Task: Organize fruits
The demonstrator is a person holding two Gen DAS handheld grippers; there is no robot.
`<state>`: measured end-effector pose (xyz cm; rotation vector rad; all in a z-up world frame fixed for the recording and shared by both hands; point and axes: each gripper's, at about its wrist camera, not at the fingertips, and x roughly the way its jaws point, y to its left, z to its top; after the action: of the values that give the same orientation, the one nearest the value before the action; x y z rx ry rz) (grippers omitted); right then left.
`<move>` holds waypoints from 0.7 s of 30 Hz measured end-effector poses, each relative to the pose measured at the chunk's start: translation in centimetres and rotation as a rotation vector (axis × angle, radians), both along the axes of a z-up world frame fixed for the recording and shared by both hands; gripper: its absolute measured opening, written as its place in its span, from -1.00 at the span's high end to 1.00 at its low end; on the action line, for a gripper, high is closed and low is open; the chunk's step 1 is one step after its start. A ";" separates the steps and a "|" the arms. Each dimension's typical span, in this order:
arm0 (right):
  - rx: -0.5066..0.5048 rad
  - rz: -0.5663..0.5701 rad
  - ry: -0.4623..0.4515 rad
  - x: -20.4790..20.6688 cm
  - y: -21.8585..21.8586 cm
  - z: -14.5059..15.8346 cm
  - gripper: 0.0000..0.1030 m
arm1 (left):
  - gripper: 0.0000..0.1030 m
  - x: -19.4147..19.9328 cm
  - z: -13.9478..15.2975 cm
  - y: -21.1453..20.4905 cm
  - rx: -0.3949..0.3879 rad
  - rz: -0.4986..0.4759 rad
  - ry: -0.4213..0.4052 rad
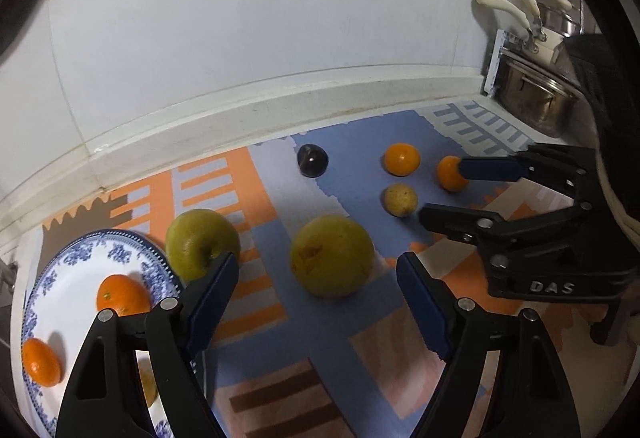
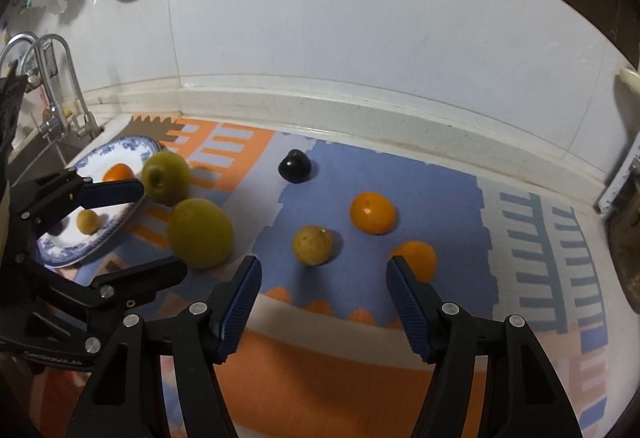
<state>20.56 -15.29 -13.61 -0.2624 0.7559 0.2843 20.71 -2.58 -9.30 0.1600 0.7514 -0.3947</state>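
Six fruits lie loose on the patterned mat (image 2: pixel 360 358): two large green apples, a dark plum (image 2: pixel 295 165), a small yellow fruit (image 2: pixel 313 245) and two oranges. More fruit already sits on the blue-and-white plate (image 1: pixel 44 278) at the left.

Gripper state: the left gripper (image 1: pixel 316 298) is spread wide and holds nothing, with the nearer green apple (image 1: pixel 332 256) just ahead between its fingers but untouched. The right gripper (image 2: pixel 322 294) is likewise spread and empty, hovering near the small yellow fruit, with one orange (image 2: pixel 416 258) just beside its right finger.

Handling assessment:
- Green apples: judged firm and fairly heavy, with smooth skin likely to slip. Grip across the widest part, not near the stem dimple.
- Oranges: judged lighter, with skin that gives slightly. Moderate pressure at the middle should suffice.
- Plum: judged soft and easily bruised. Light closure only.
- All are round and liable to roll if nudged.

View comparison: the left wrist view shows two oranges on the plate plus a yellowish fruit partly hidden behind the finger, also pots (image 1: pixel 536 97) at the far right. The right wrist view shows a tap (image 2: pixel 60 85) and sink beyond the plate, which the other view lacks, and shows the second apple (image 2: pixel 166 177) right at the plate's rim.
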 end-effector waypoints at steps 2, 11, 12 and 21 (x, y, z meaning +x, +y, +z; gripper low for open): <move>0.002 0.001 0.011 0.7 0.0 -0.4 -0.22 | -0.54 0.4 -0.3 -0.3 0.009 -0.013 0.005; -0.001 0.008 0.049 2.8 0.2 -1.8 -0.10 | -0.25 1.8 -1.0 -0.4 -0.014 -0.015 0.041; -0.007 0.014 0.047 2.8 0.4 -1.8 -0.10 | -0.20 1.9 -1.1 -0.5 -0.019 -0.016 0.047; 0.014 0.037 0.091 3.3 0.8 -2.3 0.28 | 0.05 2.0 -1.1 -0.8 -0.040 -0.028 0.065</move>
<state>23.87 -14.45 -15.92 -0.2513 0.8388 0.3378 22.67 -3.39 -10.42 0.1211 0.8052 -0.4430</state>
